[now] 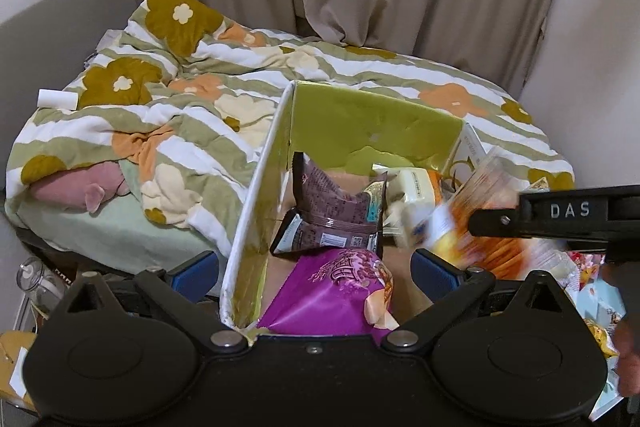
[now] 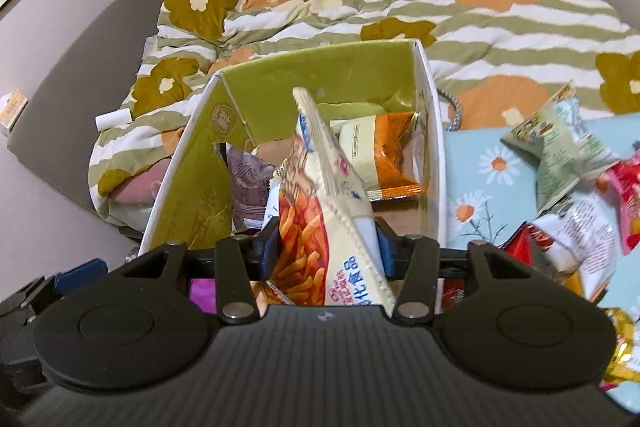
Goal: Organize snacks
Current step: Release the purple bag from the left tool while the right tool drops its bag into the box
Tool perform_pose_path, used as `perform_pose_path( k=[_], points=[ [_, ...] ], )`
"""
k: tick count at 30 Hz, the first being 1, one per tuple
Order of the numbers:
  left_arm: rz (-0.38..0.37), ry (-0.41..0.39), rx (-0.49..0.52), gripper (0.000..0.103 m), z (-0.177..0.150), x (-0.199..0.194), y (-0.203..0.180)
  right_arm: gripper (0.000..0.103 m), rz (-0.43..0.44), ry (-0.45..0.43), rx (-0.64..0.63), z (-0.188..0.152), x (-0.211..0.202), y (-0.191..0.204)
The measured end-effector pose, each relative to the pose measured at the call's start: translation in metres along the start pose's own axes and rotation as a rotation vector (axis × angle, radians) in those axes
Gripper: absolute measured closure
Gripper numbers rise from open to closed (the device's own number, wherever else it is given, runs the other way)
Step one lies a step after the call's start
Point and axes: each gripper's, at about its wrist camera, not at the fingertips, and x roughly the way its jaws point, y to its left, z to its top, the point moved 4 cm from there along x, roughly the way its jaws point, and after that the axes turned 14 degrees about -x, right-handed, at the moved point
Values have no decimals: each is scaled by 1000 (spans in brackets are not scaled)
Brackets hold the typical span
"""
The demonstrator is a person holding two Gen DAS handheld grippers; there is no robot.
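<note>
A box with green lining stands open on the bed's edge. My left gripper is open wide, its blue pads on either side of the box's left wall. A purple snack bag lies inside, below that gripper and free of it. Behind it lie two brown packets and a cream pack. Over the box, my right gripper is open. A cream bag of orange sticks stands loosely between its pads. That bag is blurred beside the right finger.
A flowered quilt covers the bed beyond the box, with a white tube on it. Several loose snack bags lie on a daisy-print cloth to the right. A glass jar stands low on the left.
</note>
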Motion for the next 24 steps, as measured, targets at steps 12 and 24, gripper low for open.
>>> perform_pose_path(
  k=[12, 24],
  points=[
    [8, 0, -3, 0, -10, -3, -2, 0, -26, -41, -83, -18, -5, 0],
    [-47, -85, 48, 0, 3, -42, -24, 0, -63, -92, -102, -11, -56, 0]
  ],
)
